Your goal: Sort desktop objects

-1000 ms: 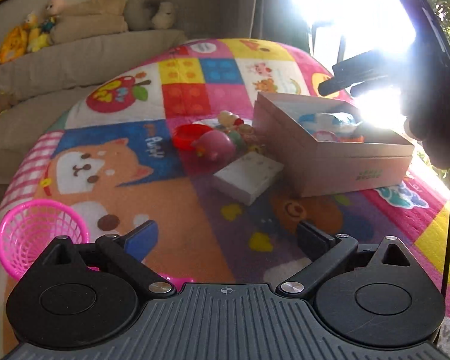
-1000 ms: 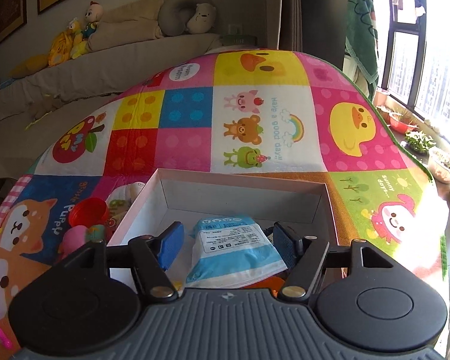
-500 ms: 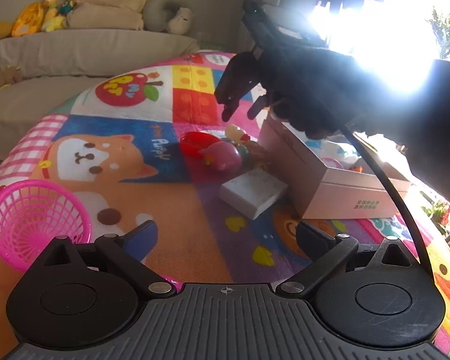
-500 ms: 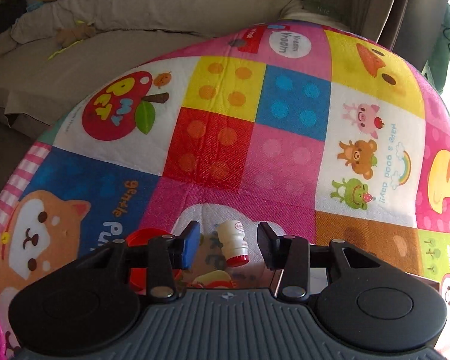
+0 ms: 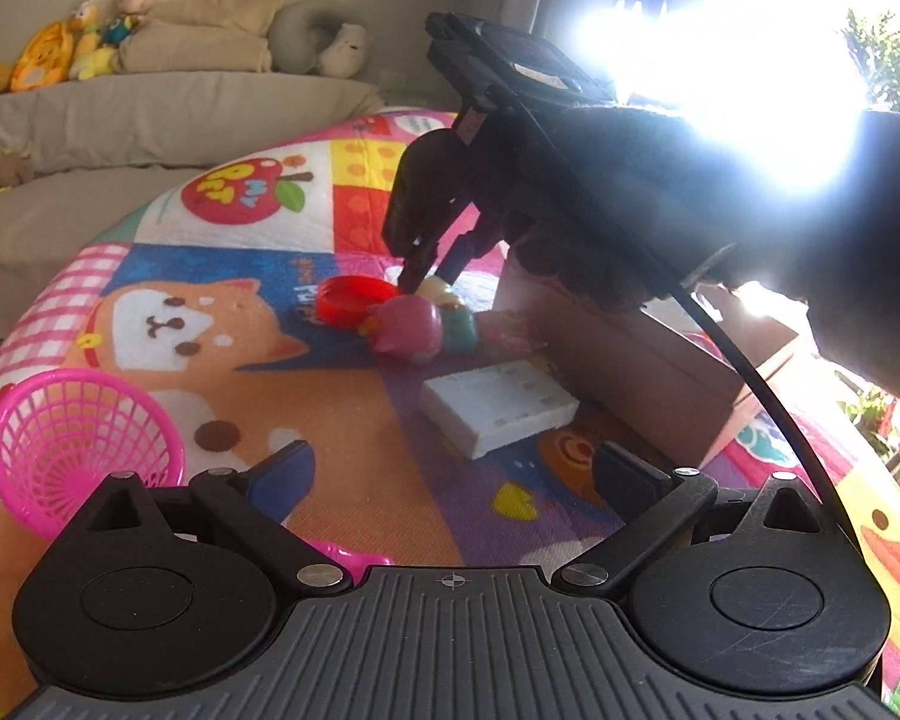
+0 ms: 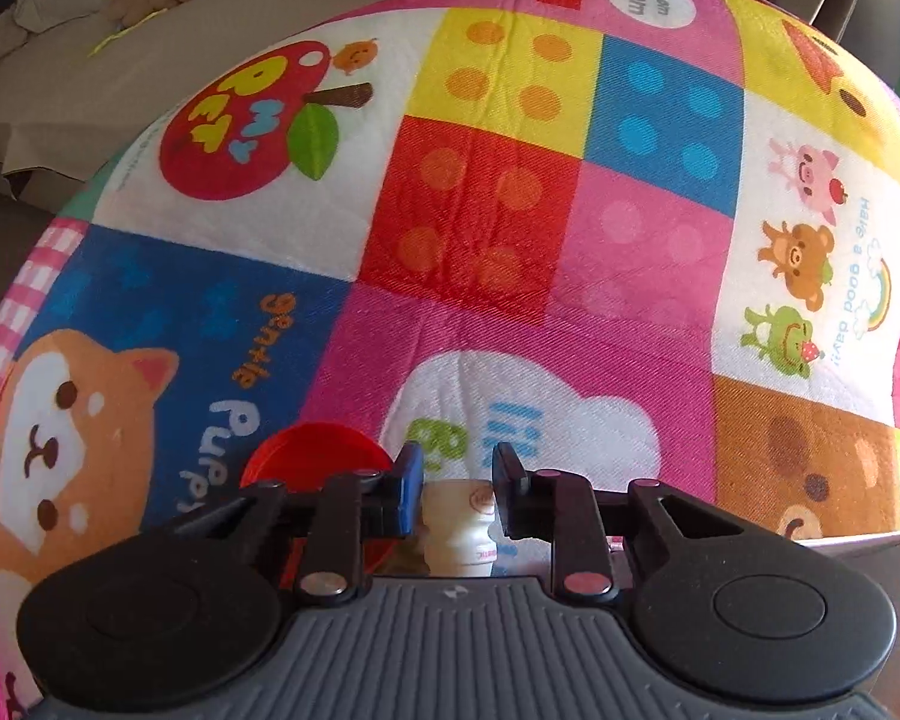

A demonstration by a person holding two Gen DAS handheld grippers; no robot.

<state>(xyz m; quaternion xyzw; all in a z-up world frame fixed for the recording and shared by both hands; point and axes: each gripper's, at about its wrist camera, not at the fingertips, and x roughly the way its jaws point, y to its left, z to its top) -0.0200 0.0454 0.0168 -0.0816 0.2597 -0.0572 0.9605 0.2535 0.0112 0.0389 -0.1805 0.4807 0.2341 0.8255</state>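
Tongs in our right hand point(image 6: 456, 489) sit low at the centre of the right wrist view, their two fingers drawn in around a small white bottle point(image 6: 457, 531); whether both pads press it we cannot tell. The bottle stands on the patchwork play mat point(image 6: 510, 210) covering the desk, just right of a red lid point(image 6: 315, 456). In the left wrist view the same right tongs point(image 5: 429, 267) reach down from the upper centre of the frame, tips at the toy cluster: the red lid point(image 5: 348, 300), a pink toy point(image 5: 411, 327) and a green one point(image 5: 459, 327) beside it. Right of the cluster stands the brown cardboard box point(image 5: 642, 360), with a white flat box point(image 5: 498, 405) lying just in front of it. A pink mesh basket point(image 5: 78, 444) sits at lower left. Our left tongs point(image 5: 453, 471) hang spread wide at the bottom of the frame, holding nothing. Glare from the window point(image 5: 720, 60) washes out the upper right.
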